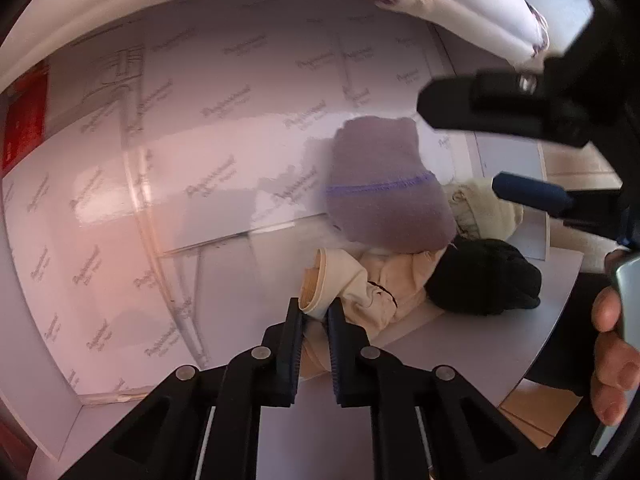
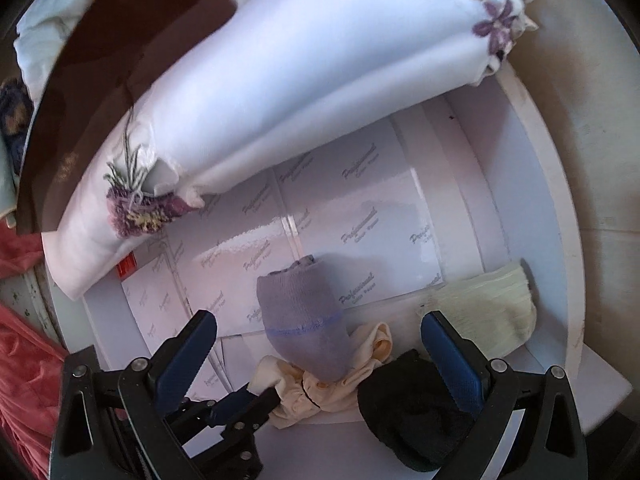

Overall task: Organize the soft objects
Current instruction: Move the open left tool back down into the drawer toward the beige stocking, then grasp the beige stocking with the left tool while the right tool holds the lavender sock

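Note:
A white box [image 2: 556, 216] lined with printed paper holds several socks in one corner. My left gripper [image 1: 316, 309] is shut on the cuff of a peach sock [image 1: 372, 288], and its tip [image 2: 272, 394] also shows in the right wrist view. A lilac sock [image 2: 304, 320] lies across the peach sock [image 2: 308, 394]. A black sock [image 2: 412, 412] and a pale cream sock [image 2: 488, 312] lie beside them. My right gripper [image 2: 320, 356] hangs open above the pile, its fingers either side of the lilac sock and holding nothing.
A white embroidered cloth [image 2: 300, 80] drapes over the box's far rim. Pink fabric [image 2: 24, 360] lies outside the box at left, under a dark brown board [image 2: 120, 40]. A person's hand [image 1: 612, 360] holds the right gripper. The left half of the box floor [image 1: 180, 168] is bare.

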Available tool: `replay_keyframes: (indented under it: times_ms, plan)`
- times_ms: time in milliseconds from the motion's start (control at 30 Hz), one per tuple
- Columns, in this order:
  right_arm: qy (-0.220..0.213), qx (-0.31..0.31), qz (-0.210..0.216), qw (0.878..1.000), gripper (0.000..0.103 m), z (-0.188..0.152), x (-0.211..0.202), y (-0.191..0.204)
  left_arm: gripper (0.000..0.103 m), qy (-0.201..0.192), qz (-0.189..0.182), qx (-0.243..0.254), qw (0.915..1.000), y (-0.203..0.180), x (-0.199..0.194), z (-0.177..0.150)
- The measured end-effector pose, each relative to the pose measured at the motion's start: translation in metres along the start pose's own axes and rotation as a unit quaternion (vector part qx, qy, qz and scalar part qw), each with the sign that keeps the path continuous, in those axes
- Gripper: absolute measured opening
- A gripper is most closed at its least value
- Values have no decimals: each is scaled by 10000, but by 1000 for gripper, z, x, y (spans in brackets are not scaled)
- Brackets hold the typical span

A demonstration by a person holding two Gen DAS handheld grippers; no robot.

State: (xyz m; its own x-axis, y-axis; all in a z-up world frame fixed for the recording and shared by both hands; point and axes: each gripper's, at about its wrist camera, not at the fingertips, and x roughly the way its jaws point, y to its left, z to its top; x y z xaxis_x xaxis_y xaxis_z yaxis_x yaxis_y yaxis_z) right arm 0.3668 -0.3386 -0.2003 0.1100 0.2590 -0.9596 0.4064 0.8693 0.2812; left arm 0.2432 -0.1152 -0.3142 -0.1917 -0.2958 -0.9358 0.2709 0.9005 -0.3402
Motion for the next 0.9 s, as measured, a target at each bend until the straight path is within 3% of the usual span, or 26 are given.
replay_keyframes:
  times_ms: [167, 333, 500, 600, 733, 900]
  plan:
    - [62, 32, -68, 10000, 103, -1, 8, -3, 8, -236, 31, -456, 9987, 25, -14, -2]
    - [188, -20, -62, 9998, 103, -5, 25, 3, 8, -589, 121, -1107, 9920, 58, -36, -3]
    - [463, -308, 67, 9984, 88, -13, 44, 21, 11, -791, 313, -1779, 9804, 90, -50, -9]
    - [558, -177, 297, 9978, 86, -14, 51, 24, 14, -892, 488, -2213, 9699, 109, -56, -14]
    - [616, 165, 783, 9949, 86, -13, 54, 23, 23, -971, 527, -2404, 9644, 117, -58, -17]
    - [517, 377, 845, 9944, 86, -6, 54, 23, 28, -1086, 659, -2066, 9701, 111, -67, -12]
